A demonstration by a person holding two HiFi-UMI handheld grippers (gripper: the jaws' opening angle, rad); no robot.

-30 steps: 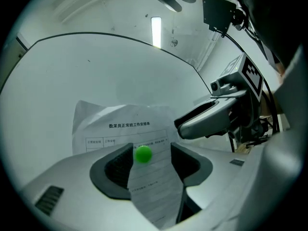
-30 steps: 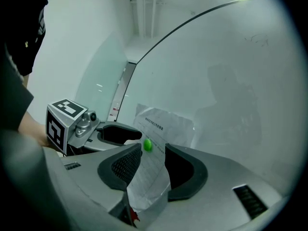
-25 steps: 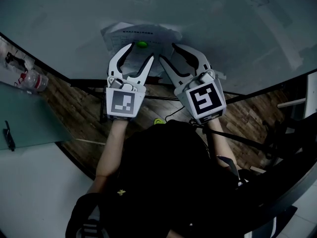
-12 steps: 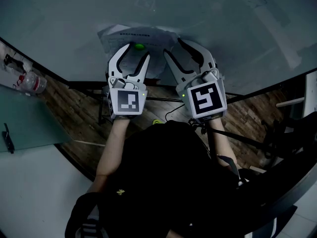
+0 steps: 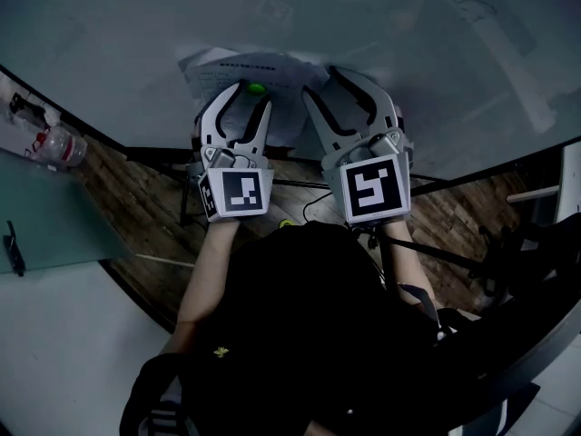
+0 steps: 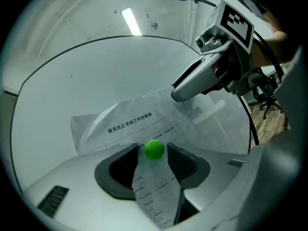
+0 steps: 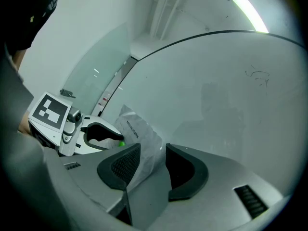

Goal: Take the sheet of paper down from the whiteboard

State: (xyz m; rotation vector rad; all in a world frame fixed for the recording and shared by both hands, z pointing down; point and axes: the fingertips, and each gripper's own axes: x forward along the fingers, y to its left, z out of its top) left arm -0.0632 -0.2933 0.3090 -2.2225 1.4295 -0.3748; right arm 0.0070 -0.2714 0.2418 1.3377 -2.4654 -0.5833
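A printed sheet of paper hangs on the whiteboard, pinned by a round green magnet. My left gripper points at the board. Its jaws are closing around the magnet, and a thin gap still shows on each side. The sheet is crumpled and bulges off the board. My right gripper is open at the sheet's right edge. In the right gripper view that loose edge stands between the jaws of the right gripper, with the pads apart from it.
A plastic bottle lies on a ledge at the left. Below the board are wooden floor and the dark bars of the board's stand. An office chair stands at the right.
Both grippers moved up closer to the sheet. The left jaws narrowed around the green magnet and that gripper rolled slightly. The right gripper's marker cube turned to face more squarely.
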